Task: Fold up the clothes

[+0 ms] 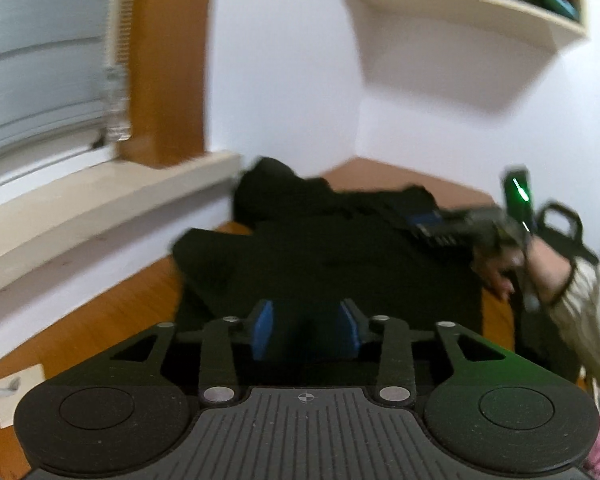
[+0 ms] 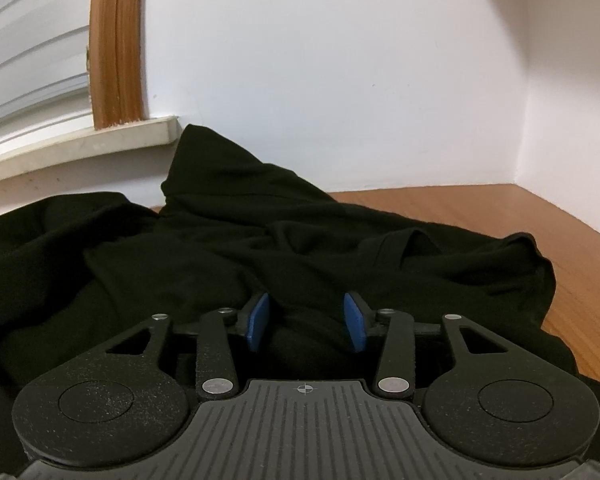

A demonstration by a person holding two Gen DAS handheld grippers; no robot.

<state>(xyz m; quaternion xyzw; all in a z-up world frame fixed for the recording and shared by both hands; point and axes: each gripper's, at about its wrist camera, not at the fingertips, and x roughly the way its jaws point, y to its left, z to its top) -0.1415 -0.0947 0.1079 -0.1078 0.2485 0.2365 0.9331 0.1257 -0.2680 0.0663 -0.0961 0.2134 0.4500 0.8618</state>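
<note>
A black garment (image 1: 320, 248) lies crumpled on the wooden table (image 1: 100, 320), with one end bunched against the wall. My left gripper (image 1: 307, 326) hovers over its near edge, blue pads apart and nothing pinched between them; this view is blurred. My right gripper (image 1: 432, 226) rests low on the garment's right side, held by a hand (image 1: 496, 272). In the right wrist view the right gripper (image 2: 306, 320) stands open over the black garment (image 2: 220, 232). A soft fold of cloth lies between its pads (image 2: 258, 322) without being squeezed.
A pale window sill (image 1: 100, 196) and wooden frame run along the left wall. A wall shelf (image 1: 480, 4) with books hangs at the upper right. A small white card (image 1: 18, 392) lies at the near left. Bare wooden table (image 2: 480, 208) shows right of the garment.
</note>
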